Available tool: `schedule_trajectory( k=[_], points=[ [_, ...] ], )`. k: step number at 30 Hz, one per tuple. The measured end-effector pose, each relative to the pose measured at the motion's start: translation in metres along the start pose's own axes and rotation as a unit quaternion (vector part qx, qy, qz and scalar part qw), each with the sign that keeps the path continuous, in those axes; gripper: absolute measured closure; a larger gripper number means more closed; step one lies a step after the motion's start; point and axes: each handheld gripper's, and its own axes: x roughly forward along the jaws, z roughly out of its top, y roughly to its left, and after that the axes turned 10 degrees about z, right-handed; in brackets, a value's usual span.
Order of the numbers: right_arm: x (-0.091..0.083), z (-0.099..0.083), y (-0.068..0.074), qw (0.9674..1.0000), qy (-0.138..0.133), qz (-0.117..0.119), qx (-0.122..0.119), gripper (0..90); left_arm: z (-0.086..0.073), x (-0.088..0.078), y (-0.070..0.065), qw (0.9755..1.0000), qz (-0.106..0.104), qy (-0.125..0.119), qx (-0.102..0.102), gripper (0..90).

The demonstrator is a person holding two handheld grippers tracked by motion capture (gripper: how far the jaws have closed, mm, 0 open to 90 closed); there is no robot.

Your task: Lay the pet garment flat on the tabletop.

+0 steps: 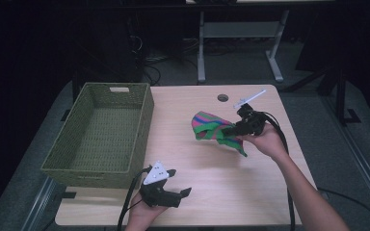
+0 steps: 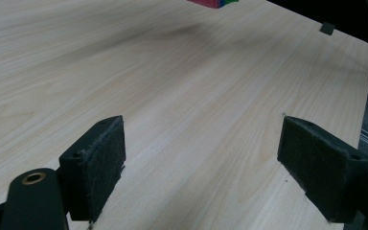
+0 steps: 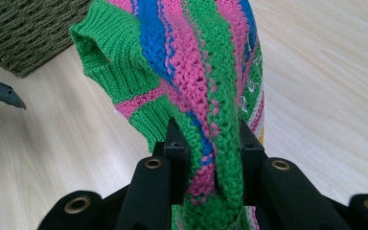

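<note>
Knitwear (image 3: 191, 72) hangs above the counter (image 1: 197, 159), pinched by a fold in your right hand-held gripper (image 3: 206, 158); your left hand-held gripper (image 2: 201, 163) waits wide open, empty. Swing toward the basket (image 1: 101, 130) quickly and that narrow bite may slip loose.

Chunky knitted wool cloth (image 3: 191, 72) (ribbed at its edge), matt pale wood-grain table (image 1: 197, 183), rough woven basket (image 1: 101, 139), matt foam-like gripper pads (image 2: 98, 163)

left tongs (image 2: 201, 158) | jaws wide apart, empty | over bare wooden table (image 2: 172, 81) | knitted cloth (image 2: 213, 3) at far edge
</note>
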Motion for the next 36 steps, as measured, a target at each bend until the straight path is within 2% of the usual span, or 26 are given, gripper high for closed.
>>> schedule_trajectory(
  k=[2,5,9,15,20,30,36],
  points=[
    [0.000,-0.003,0.003,1.0000,-0.001,0.001,0.001,73.1,0.000,-0.001,0.001,1.0000,-0.002,0.002,0.006,16.3],
    [-0.001,-0.005,0.004,1.0000,-0.002,0.005,0.000,73.1,0.000,-0.001,0.001,1.0000,-0.003,0.001,0.004,16.3],
    [0.000,-0.011,0.009,0.9999,0.005,-0.008,-0.012,73.0,0.000,-0.001,0.001,1.0000,-0.002,-0.003,0.000,16.3],
    [0.001,-0.018,0.015,0.9999,0.002,0.001,-0.011,73.0,0.000,-0.001,0.001,1.0000,-0.002,0.003,0.007,16.3],
    [0.000,-0.024,0.020,0.9999,-0.002,0.003,-0.012,73.0,0.000,-0.001,0.000,1.0000,-0.004,0.001,0.004,16.4],
    [0.001,-0.035,0.034,0.9995,-0.003,0.002,-0.032,72.7,0.001,-0.002,-0.001,1.0000,-0.006,-0.004,0.000,16.3],
    [-0.001,-0.041,0.042,0.9995,-0.008,0.000,-0.030,72.7,0.000,-0.002,0.000,1.0000,-0.004,-0.004,0.000,16.4]
  ],
)
